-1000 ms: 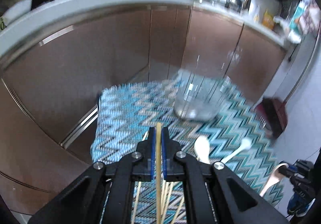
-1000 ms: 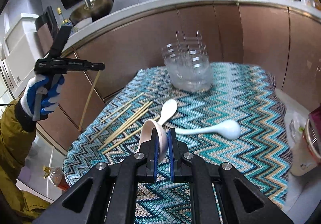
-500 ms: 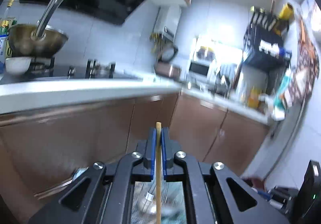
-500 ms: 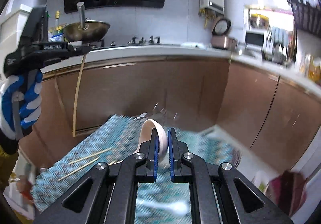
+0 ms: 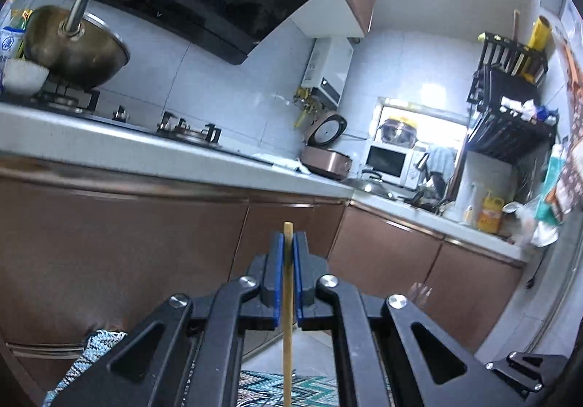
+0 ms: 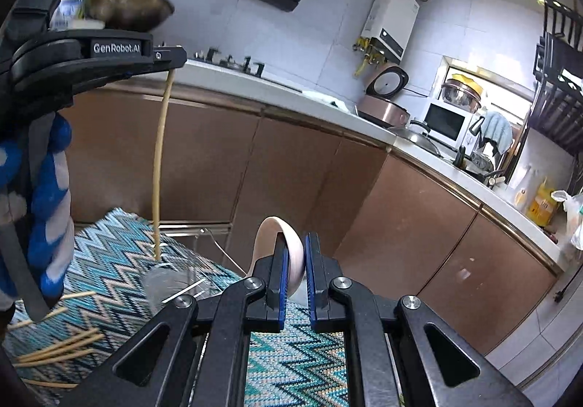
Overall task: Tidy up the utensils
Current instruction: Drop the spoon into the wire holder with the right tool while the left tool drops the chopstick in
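Observation:
My left gripper (image 5: 288,243) is shut on a wooden chopstick (image 5: 288,316) that hangs straight down. In the right wrist view the left gripper (image 6: 171,59) holds that chopstick (image 6: 160,166) upright with its lower tip at the rim of the clear plastic holder (image 6: 171,283) on the zigzag cloth (image 6: 109,261). My right gripper (image 6: 295,246) is shut on a white ceramic spoon (image 6: 291,246), held raised just right of the holder. Several loose chopsticks (image 6: 58,345) lie on the cloth at lower left.
Brown cabinet fronts (image 6: 291,173) stand close behind the cloth-covered table. A white counter (image 5: 145,152) above carries a stove with a wok (image 5: 76,46), a rice cooker (image 5: 326,152) and a microwave (image 5: 390,163). Tiled floor (image 6: 539,345) lies at the right.
Both grippers tilted up and rose, so the views swung from the table to the kitchen wall. The left gripper carried its chopstick over to the clear holder; the right gripper lifted the spoon toward it.

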`<action>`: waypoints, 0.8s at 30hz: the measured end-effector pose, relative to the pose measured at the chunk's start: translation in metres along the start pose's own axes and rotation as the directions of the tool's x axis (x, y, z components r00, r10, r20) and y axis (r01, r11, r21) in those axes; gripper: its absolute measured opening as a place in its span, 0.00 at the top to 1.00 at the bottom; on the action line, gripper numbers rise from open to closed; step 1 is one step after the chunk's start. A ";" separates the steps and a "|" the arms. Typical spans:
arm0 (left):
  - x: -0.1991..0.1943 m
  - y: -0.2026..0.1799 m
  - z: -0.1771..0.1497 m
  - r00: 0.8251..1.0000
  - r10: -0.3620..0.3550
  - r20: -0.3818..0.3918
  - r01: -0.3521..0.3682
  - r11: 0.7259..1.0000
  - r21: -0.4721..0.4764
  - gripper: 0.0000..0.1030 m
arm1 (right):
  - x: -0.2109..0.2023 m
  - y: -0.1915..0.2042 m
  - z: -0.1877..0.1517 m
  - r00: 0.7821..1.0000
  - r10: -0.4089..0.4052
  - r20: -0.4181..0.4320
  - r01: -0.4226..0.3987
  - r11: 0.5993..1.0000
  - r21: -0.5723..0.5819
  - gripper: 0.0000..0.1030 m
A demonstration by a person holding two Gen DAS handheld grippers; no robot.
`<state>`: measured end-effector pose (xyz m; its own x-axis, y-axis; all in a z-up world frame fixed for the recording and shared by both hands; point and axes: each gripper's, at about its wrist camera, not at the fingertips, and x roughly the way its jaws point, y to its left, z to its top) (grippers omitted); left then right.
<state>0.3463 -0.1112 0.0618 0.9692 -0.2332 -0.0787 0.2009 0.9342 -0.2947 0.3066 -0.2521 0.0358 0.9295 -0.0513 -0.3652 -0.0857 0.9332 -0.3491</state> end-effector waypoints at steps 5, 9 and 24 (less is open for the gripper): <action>0.014 0.005 -0.033 0.999 0.030 -0.025 -0.030 1.000 0.003 0.95 | 0.021 0.013 -0.014 0.999 -0.033 -0.017 0.032 0.999 -0.036 0.92; 0.019 0.010 -0.053 0.998 0.034 -0.057 -0.033 0.999 0.019 0.95 | 0.029 0.023 -0.023 0.999 -0.046 -0.025 0.044 0.997 -0.060 0.92; -0.038 0.014 -0.018 0.996 0.038 -0.083 -0.031 0.996 0.086 0.65 | 0.012 0.024 -0.028 0.999 0.026 -0.043 -0.024 0.999 0.042 0.66</action>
<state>0.3101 -0.0938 0.0433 0.9611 -0.2188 -0.1688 0.1821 0.9609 -0.2087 0.3056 -0.2406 -0.0016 0.9107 -0.0422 -0.4109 -0.0930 0.9483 -0.3036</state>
